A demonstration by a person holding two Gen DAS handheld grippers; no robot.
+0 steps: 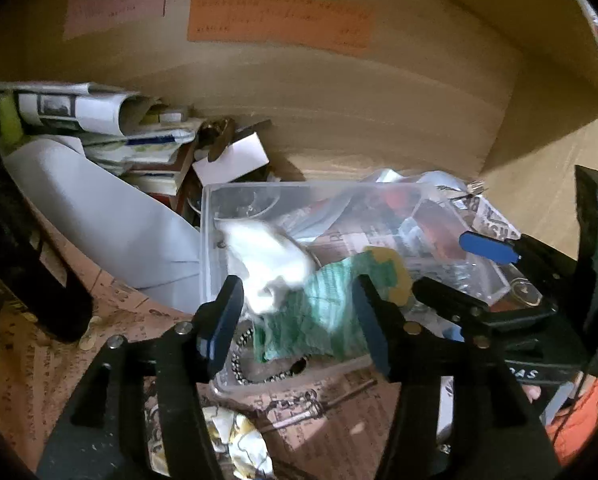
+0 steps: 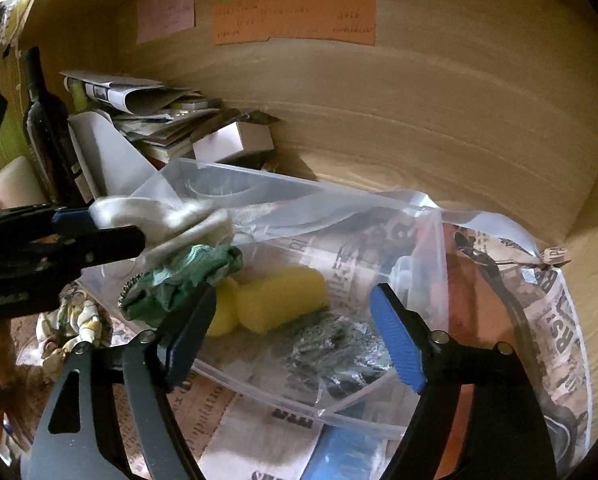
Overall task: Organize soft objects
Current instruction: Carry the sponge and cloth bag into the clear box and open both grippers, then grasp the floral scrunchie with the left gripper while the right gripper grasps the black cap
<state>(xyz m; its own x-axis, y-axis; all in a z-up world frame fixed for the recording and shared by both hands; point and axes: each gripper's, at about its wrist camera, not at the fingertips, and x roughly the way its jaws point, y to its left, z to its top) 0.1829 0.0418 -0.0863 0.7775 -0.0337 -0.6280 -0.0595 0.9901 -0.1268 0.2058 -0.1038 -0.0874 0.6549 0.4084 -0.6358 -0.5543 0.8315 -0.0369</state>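
We judge the sorting well underway. In the clear plastic bin already sit a yellow sponge and a green cloth. The white cloth hangs over the bin's 9 o'clock rim, blurred. Our left hand-held gripper stands spread wide around both cloths, clamping nothing; the right hand-held gripper gapes empty over the bin. A patterned rag remains outside at 8 o'clock.
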